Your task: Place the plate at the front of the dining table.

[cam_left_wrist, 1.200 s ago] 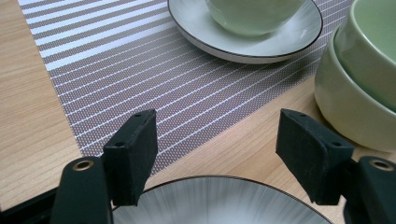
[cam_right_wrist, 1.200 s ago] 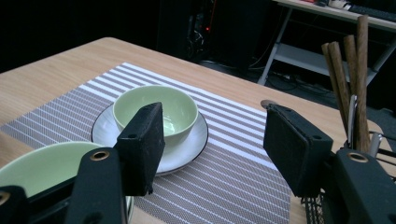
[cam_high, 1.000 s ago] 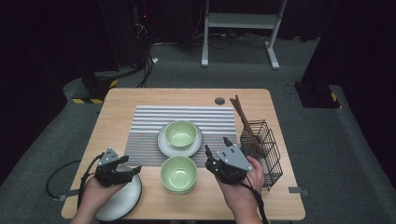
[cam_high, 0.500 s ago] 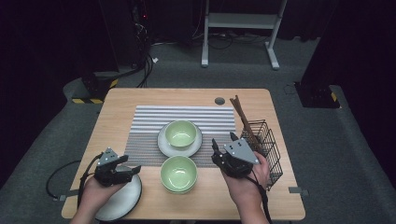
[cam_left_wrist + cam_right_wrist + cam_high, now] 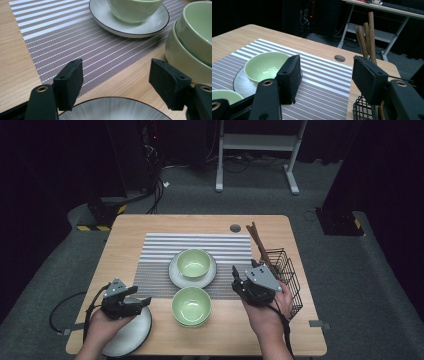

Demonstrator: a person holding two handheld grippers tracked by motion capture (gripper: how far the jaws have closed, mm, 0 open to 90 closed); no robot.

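Grey plate [image 5: 131, 336] is seen at the near left table [image 5: 150, 222] edge, under the left gripper [image 5: 142, 302], whose jaws gape empty above its rim. Green bowls [image 5: 191, 306] are stacked just right. Right gripper [image 5: 235, 280], released too, is held near the basket [image 5: 287, 275].

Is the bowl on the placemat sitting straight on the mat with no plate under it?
No, the high view shows the bowl resting on a plate that lies on the placemat.

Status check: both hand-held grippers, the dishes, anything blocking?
Left hand-held gripper open over grey plate. Right hand-held gripper open, empty, beside wire basket. Stacked green bowls untouched. Nothing blocking.
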